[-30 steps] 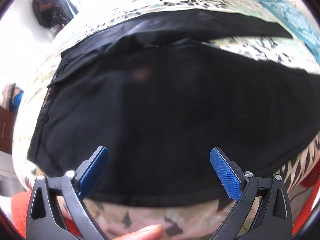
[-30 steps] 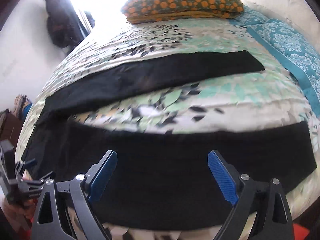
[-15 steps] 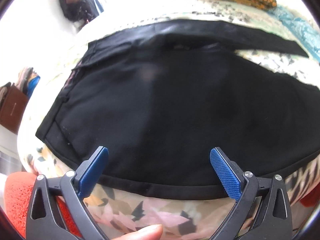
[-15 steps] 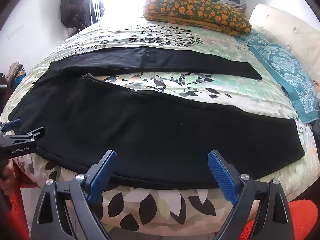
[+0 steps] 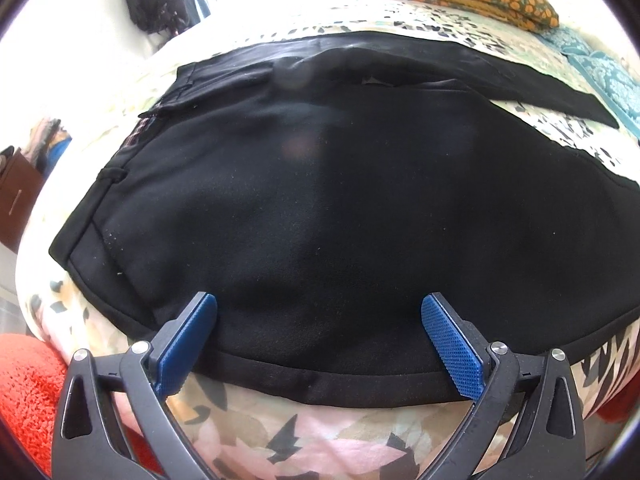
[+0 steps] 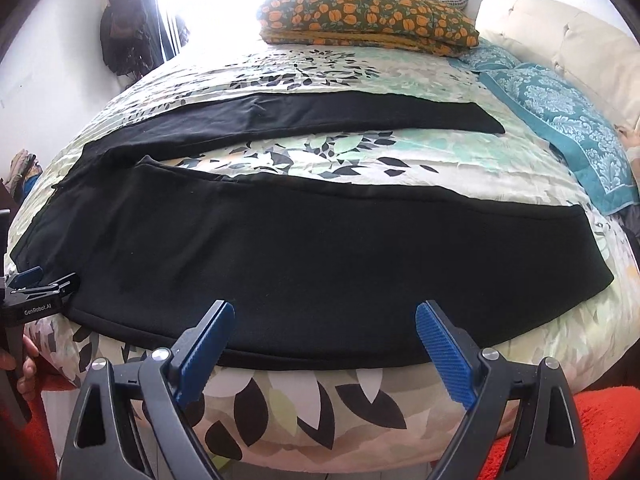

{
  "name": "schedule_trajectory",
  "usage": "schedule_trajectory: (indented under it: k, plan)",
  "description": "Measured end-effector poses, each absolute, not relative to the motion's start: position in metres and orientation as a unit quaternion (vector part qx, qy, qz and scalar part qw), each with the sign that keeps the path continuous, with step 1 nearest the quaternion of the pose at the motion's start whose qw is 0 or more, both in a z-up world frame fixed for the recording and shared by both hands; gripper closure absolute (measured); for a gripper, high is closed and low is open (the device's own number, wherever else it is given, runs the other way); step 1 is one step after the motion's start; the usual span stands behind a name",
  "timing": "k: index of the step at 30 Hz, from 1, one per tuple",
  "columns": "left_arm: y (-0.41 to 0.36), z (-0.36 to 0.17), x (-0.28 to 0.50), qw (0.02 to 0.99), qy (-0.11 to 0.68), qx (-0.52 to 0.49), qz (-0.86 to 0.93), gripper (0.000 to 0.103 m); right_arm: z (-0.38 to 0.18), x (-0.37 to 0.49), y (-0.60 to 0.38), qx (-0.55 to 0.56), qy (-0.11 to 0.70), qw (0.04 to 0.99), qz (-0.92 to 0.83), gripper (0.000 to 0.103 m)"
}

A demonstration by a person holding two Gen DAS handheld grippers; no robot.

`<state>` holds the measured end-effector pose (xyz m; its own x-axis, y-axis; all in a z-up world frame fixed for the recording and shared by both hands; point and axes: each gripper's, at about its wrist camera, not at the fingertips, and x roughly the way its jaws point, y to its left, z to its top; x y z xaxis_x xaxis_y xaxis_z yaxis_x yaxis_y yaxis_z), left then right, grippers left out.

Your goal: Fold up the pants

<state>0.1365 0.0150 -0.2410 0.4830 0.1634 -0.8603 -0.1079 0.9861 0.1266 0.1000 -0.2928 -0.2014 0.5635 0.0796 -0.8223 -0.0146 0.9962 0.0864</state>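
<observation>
Both the left hand-held gripper (image 5: 319, 334) and right hand-held gripper (image 6: 325, 338) hang wide apart (gripping nothing) before black pants (image 6: 280, 248) spread across the bed (image 6: 360, 184).

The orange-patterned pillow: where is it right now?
In the right wrist view the orange-patterned pillow lies at the far end of the bed, beyond the black pants, left of the teal pillows.

A bed (image 6: 360, 408) with a leaf-print cover carries black pants (image 6: 320, 264) spread along its near edge, legs apart; an orange-flowered pillow (image 6: 368, 16) lies at the far edge; a teal cloth (image 6: 560, 120) at the right edge.
</observation>
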Motion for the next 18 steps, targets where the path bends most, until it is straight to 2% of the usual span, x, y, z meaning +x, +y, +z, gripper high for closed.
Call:
schedule_trajectory:
  k: [6, 12, 18]
  plan:
    - [0.024, -0.234, 0.141, 0.848, 0.526, 0.018, 0.056, 0.001, -0.229, 0.11, -0.305, 0.065, 0.527, 0.848, 0.013, 0.011]
    - [0.068, -0.221, 0.154, 0.863, 0.496, 0.005, 0.099, 0.001, -0.235, 0.109, -0.307, 0.072, 0.53, 0.845, 0.011, 0.008]
    - [0.102, -0.231, 0.154, 0.847, 0.52, -0.033, 0.11, 0.001, -0.241, 0.114, -0.306, 0.071, 0.537, 0.84, 0.008, 0.001]
